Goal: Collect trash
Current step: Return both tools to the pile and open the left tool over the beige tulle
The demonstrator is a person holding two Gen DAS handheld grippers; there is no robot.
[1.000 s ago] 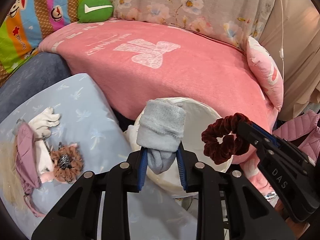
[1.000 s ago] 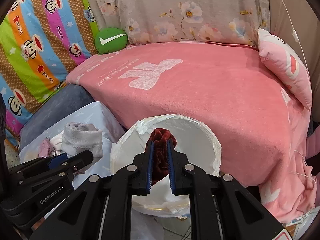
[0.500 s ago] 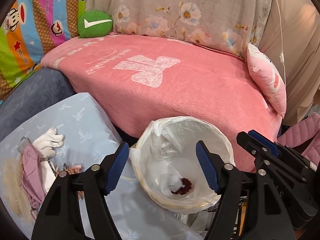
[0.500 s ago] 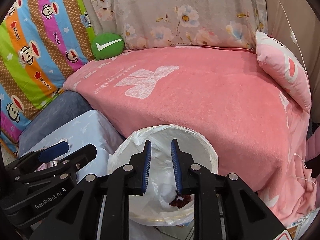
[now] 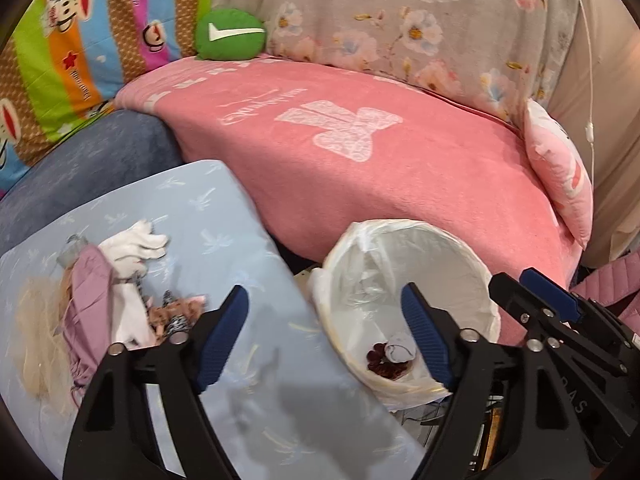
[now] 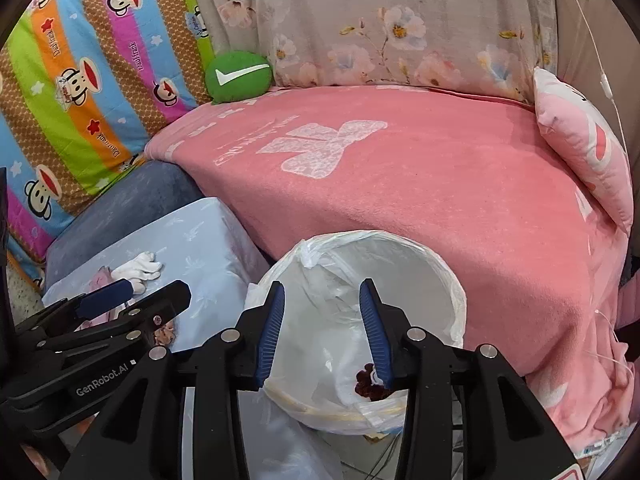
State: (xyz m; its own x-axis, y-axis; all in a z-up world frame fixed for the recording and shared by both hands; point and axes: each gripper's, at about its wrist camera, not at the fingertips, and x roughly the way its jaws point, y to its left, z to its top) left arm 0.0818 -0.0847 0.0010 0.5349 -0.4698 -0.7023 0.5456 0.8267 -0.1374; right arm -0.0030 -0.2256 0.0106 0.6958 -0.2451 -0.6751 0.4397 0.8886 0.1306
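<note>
A white trash bin (image 5: 460, 248) lined with a clear bag stands against the pink sofa; it also shows in the right wrist view (image 6: 440, 268). At its bottom lie a dark red scrunchie (image 5: 386, 366) and a grey sock (image 5: 398, 350); the scrunchie shows in the right wrist view (image 6: 366, 386). My left gripper (image 5: 326, 336) is open and empty above the bin's left rim. My right gripper (image 6: 322, 330) is open and empty over the bin. On the light blue cushion (image 5: 224, 216) lie a white glove (image 5: 132, 246), a leopard scrunchie (image 5: 176, 314) and a doll in purple (image 5: 80, 300).
A pink blanket (image 5: 380, 160) covers the sofa seat behind the bin. A green round pillow (image 5: 230, 34), a striped monkey-print pillow (image 6: 80, 80) and a pink cushion (image 5: 560, 176) rest on the sofa. A dark blue armrest (image 5: 92, 160) lies left of the blanket.
Both grippers have opened. The grey sock and the dark red scrunchie dropped from them into the bin. The left gripper has shifted left toward the blue cushion.
</note>
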